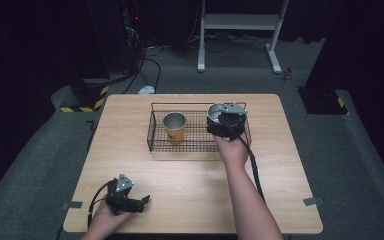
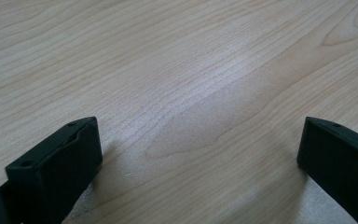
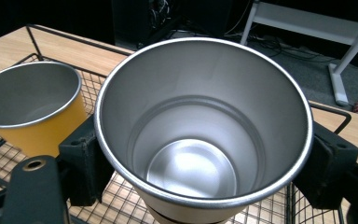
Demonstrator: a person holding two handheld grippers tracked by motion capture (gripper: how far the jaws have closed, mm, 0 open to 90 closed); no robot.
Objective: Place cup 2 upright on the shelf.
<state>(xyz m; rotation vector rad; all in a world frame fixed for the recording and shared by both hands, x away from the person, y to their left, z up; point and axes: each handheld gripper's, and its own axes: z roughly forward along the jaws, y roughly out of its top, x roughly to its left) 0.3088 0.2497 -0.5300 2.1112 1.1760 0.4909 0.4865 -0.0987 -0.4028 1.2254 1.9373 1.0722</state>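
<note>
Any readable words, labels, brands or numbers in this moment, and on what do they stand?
No text can be read.
Orange cup in the wire basket: a small dark mark on its side, too small to read.
Steel cup held in the right gripper: no lettering on the part seen.
Left gripper and wooden table: no lettering.

High view looks forward and down over the whole light wooden counter; left view skims bare counter close-up; right view, close, shares the black wire basket with high.
</note>
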